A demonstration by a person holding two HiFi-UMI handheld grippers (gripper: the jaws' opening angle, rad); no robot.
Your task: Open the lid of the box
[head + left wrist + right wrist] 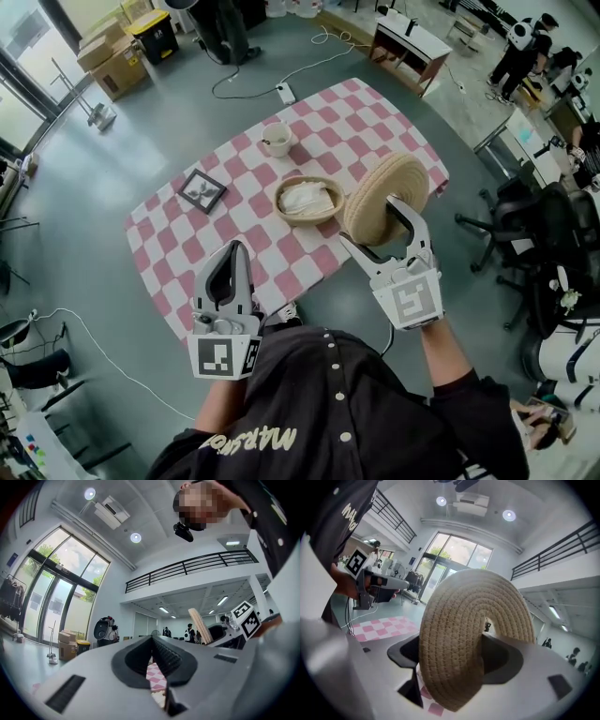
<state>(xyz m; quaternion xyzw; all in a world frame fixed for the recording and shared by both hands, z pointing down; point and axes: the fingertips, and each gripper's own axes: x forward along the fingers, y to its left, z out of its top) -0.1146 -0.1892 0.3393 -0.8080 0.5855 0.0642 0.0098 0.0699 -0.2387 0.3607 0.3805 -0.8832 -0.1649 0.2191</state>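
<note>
There are two tools, one box (309,222), one lid (384,187), one cup (276,141) and one small picture (202,190) on the bench (366,117) with its pink and white cloth. The lid is round, tan and woven like rope. The right tool (375,223) grips its edge and holds it up on its side, just beside the open box, which has something white inside, while the left tool (234,248) is closed on nothing near the bench edge.

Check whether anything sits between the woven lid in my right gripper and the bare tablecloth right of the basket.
Nothing visible does. The right gripper holds the lid on edge above that spot; the cup and picture frame lie left of the basket. The lid hides part of the tablecloth beneath it.
</note>
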